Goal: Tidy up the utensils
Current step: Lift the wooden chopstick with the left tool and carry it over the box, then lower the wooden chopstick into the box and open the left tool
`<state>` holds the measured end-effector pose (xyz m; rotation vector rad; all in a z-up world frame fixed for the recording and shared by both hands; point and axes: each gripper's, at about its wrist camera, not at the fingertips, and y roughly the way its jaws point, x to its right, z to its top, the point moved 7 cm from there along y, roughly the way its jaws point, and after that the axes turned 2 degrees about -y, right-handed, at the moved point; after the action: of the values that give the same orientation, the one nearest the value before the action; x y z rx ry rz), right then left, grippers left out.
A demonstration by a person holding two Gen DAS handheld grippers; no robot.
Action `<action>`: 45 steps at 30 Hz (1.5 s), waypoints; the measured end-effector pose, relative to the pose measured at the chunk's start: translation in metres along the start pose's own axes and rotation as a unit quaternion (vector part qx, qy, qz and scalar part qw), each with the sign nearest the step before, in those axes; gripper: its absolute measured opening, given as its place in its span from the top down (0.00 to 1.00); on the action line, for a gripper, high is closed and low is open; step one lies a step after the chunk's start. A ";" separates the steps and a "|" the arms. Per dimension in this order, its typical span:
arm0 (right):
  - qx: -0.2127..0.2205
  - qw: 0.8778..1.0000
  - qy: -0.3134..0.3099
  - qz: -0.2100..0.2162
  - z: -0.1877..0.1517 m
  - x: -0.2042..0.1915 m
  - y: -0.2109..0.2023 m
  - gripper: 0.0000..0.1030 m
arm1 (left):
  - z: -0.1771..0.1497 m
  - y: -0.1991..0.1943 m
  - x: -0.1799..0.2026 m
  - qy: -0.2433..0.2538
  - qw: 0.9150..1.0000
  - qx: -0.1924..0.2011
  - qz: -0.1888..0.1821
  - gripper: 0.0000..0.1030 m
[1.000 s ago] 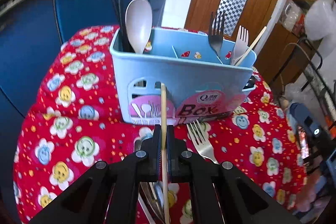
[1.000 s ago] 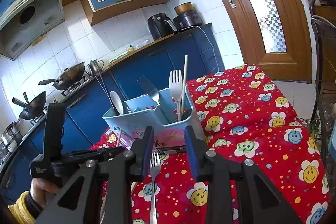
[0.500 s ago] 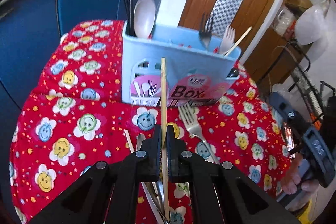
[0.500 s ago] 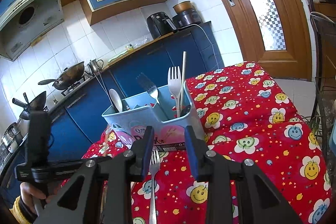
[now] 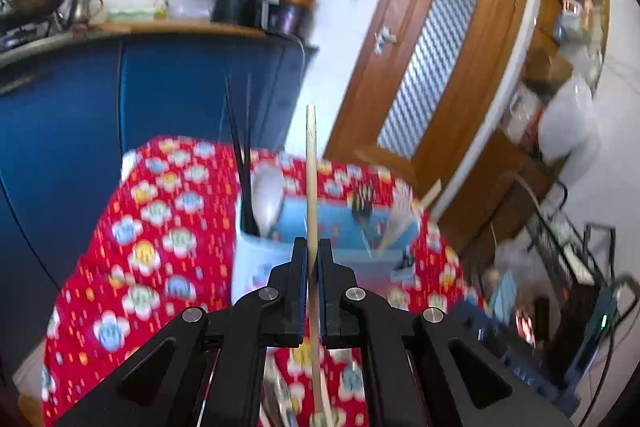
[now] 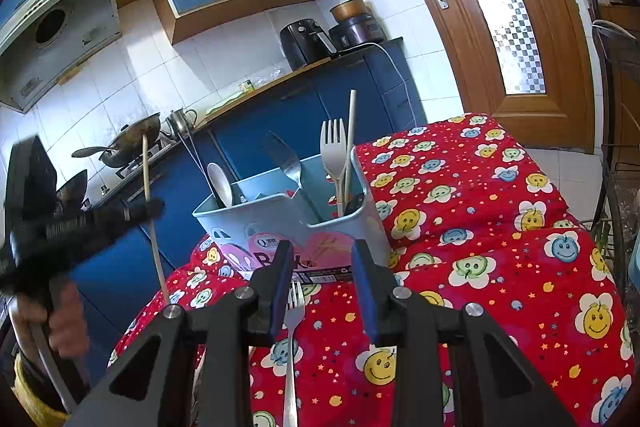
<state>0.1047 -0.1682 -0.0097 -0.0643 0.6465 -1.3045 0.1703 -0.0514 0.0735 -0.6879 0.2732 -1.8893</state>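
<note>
My left gripper [image 5: 311, 247] is shut on a pale wooden chopstick [image 5: 311, 163], held upright above the table in front of the light blue utensil box [image 5: 352, 231]. The right wrist view shows the same gripper [image 6: 150, 207] and chopstick [image 6: 146, 167] left of the box [image 6: 276, 215]. The box holds a white spoon [image 6: 220, 181], a metal fork [image 6: 290, 167], a white plastic fork [image 6: 334, 143], another wooden chopstick [image 6: 351, 131] and black chopsticks [image 5: 240, 131]. My right gripper [image 6: 322, 267] stands open near the box front, above a metal fork [image 6: 294, 311] lying on the cloth.
A red smiley-flower tablecloth [image 6: 500, 267] covers the table. Blue cabinets [image 6: 344, 99] and a stove with woks [image 6: 128, 143] stand behind, a wooden door [image 6: 520, 27] to the right. A wire rack [image 6: 616, 147] stands off the right edge. A person's hand [image 6: 60, 323] grips the left tool.
My left gripper has risen and tilted upward with the chopstick, lifting it off the cloth until its tip stands above the box. The right gripper has stayed still.
</note>
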 end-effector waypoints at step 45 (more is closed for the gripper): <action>-0.006 1.000 -0.011 0.003 -0.011 -0.013 -0.008 0.63 | -0.009 0.015 -0.032 0.024 0.996 0.045 0.070 0.79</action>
<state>0.0910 -0.1549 -0.0104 -0.0875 0.6356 -1.2930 0.1857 -0.0300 0.0478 -0.5493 0.2589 -1.7752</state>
